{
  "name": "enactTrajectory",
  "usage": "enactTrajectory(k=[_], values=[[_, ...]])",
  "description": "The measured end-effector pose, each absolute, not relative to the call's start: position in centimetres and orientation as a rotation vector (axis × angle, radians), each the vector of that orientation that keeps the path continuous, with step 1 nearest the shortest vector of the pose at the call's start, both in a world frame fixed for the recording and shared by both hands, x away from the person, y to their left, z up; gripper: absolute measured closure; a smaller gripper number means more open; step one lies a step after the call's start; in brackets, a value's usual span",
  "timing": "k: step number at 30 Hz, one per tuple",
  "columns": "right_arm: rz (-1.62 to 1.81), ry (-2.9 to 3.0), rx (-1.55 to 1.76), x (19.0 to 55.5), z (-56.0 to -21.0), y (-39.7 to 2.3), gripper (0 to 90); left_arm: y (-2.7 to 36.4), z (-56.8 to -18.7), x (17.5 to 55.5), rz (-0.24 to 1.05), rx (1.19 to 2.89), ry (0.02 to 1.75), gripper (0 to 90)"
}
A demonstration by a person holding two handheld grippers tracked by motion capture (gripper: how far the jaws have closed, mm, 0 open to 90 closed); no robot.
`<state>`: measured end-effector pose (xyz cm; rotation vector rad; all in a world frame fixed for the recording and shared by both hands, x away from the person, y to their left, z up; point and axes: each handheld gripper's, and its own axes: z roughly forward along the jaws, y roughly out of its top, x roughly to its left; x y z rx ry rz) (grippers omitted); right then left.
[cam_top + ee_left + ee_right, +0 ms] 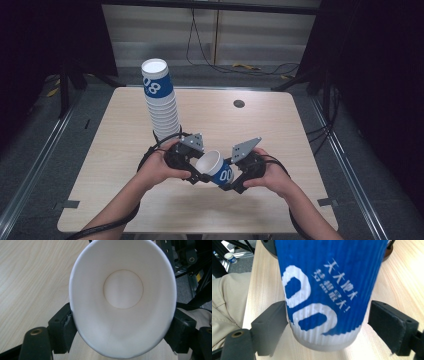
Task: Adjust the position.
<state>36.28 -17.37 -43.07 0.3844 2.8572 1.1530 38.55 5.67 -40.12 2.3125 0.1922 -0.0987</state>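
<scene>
Tabletop (125,150); both hands (159,169) tilt a cup (216,168).

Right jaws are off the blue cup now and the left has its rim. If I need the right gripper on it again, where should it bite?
Grip the lower blue wall just above the white base, coming from the base end. The cup lies tilted, mouth toward the left gripper, whose jaws pinch the rim. The right gripper stands open either side of that ribbed, narrower end, a gap showing on one side.
</scene>
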Motion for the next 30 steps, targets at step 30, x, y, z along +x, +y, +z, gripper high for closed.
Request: enactTrajectory(k=[30], values=[[1.083,2.79,0.57,36.0,-45.1,-20.0,13.2,6.8,-39.7,38.6,-0.091,2.386,0.25,23.0]])
